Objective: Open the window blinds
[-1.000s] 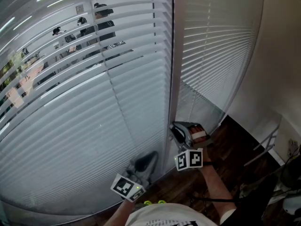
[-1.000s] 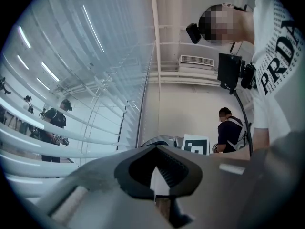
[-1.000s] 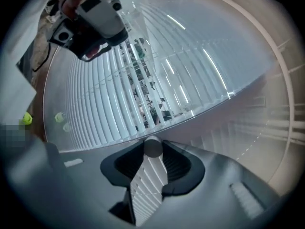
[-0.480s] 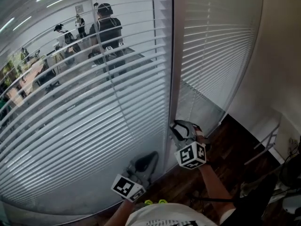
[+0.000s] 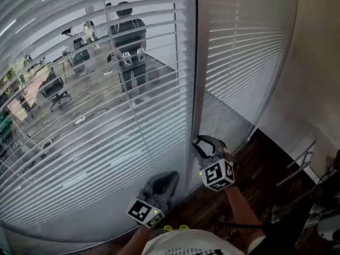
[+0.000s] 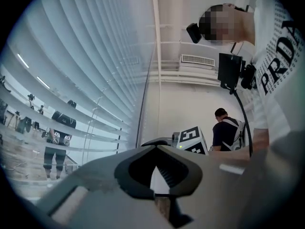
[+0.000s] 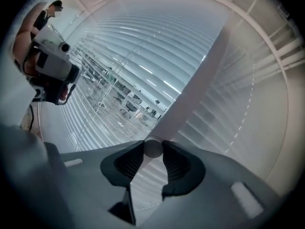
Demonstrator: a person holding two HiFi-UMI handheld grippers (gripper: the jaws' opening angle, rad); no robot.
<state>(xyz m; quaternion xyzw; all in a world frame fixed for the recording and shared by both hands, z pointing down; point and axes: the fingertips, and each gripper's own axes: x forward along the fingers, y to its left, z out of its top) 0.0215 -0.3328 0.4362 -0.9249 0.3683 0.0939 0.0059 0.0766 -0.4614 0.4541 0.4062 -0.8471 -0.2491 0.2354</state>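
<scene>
White slatted blinds (image 5: 106, 116) cover the window, and a second blind (image 5: 244, 62) hangs to the right of the vertical frame (image 5: 194, 89). The left blind's slats stand tilted, so an office with people shows through. My right gripper (image 5: 204, 145) is low beside the frame. In the right gripper view it (image 7: 152, 149) is shut on the rounded grey end of the tilt wand (image 7: 152, 148), which is pinched between both pads. My left gripper (image 5: 163, 184) hangs lower left, near the blind's bottom. Its tips (image 6: 155, 148) meet with nothing between them.
A pale wall (image 5: 319, 62) closes the right side. Dark wooden floor (image 5: 255, 169) runs below the blinds, with a metal rack (image 5: 303, 163) at the lower right. In the left gripper view a person (image 6: 228, 128) stands further back in the room.
The left blind's slats have tilted further open, and more of the office behind shows. My right gripper has rolled on the wand, its marker cube turning. The left gripper has not moved.
</scene>
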